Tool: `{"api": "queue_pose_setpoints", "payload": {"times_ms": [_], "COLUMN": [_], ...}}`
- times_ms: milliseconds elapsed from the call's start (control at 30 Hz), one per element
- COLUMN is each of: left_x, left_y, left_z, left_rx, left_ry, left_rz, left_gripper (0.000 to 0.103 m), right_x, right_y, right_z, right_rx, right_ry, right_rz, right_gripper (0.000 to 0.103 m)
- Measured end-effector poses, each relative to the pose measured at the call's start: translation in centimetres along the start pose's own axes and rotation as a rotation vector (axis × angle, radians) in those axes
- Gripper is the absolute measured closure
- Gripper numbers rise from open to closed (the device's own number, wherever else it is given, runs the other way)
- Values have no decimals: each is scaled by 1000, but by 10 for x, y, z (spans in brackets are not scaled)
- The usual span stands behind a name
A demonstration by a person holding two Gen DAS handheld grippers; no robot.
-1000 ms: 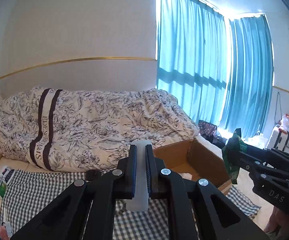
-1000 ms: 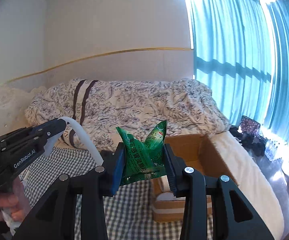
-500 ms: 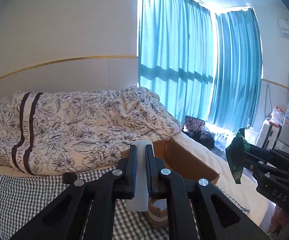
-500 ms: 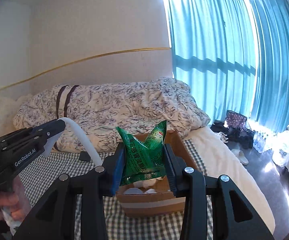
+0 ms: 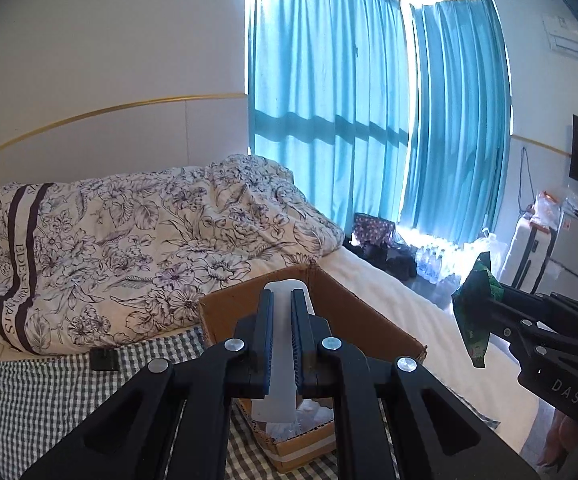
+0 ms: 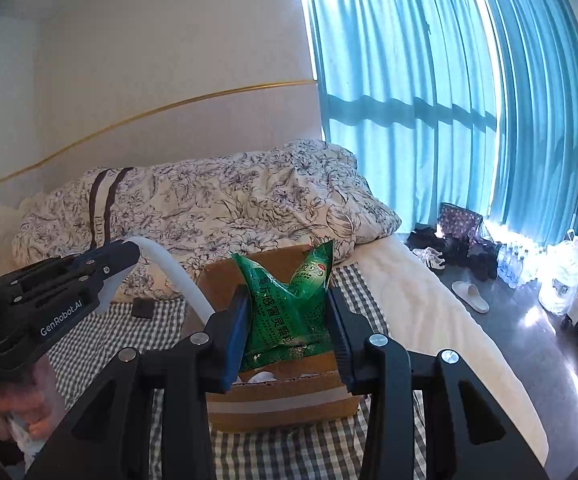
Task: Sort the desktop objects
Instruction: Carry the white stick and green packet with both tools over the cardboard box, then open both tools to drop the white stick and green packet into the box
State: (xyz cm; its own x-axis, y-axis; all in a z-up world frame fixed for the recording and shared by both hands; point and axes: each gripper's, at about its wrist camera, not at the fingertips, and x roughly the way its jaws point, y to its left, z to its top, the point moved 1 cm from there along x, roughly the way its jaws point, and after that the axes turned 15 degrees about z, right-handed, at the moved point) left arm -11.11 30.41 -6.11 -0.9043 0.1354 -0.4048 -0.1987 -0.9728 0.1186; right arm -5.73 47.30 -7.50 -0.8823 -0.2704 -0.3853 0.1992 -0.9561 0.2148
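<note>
My left gripper (image 5: pixel 280 300) is shut on a flat white plastic strip (image 5: pixel 279 360), which curves up out of its fingers in the right wrist view (image 6: pixel 177 272). An open cardboard box (image 5: pixel 353 320) sits on the checked cloth just beyond and below it, with white items inside. My right gripper (image 6: pixel 287 300) is shut on a crumpled green sachet (image 6: pixel 285 308), held above the near side of the same box (image 6: pixel 281 404). In the left wrist view the right gripper (image 5: pixel 485 312) and the green sachet (image 5: pixel 475 320) hang to the right of the box.
A checked cloth (image 6: pixel 273 452) covers the bed, with a floral duvet (image 5: pixel 137 252) heaped behind the box. A small black object (image 5: pixel 104 358) lies left of the box. Blue curtains (image 6: pixel 449 100), shoes and bottles fill the floor at right. A hand (image 6: pixel 13 412) holds the left gripper.
Both grippers have swung right and come closer to the cardboard box, which now lies under them. Each still holds its object.
</note>
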Motion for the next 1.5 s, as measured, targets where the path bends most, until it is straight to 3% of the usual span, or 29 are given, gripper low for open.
{"api": "queue_pose_setpoints", "payload": {"times_ms": [667, 967, 1067, 1100, 1233, 1500], "left_x": [118, 146, 148, 147, 146, 124], "left_y": [-11, -11, -11, -11, -9, 8], "left_z": [-39, -57, -59, -59, -59, -43], "left_rx": [22, 27, 19, 17, 21, -7], "left_ry": [200, 251, 251, 245, 232, 198], "left_rz": [15, 6, 4, 7, 30, 42], "left_gripper": [95, 82, 60, 54, 54, 54], "right_x": [125, 162, 167, 168, 162, 143], "right_y": [-26, -41, -42, -42, -43, -28], "right_z": [-17, -41, -46, -47, -43, -22], "right_rx": [-3, 42, 50, 54, 66, 70], "right_ry": [189, 266, 274, 274, 231, 174], "right_rz": [72, 62, 58, 57, 39, 32], "right_gripper": [66, 64, 64, 61, 36, 31]}}
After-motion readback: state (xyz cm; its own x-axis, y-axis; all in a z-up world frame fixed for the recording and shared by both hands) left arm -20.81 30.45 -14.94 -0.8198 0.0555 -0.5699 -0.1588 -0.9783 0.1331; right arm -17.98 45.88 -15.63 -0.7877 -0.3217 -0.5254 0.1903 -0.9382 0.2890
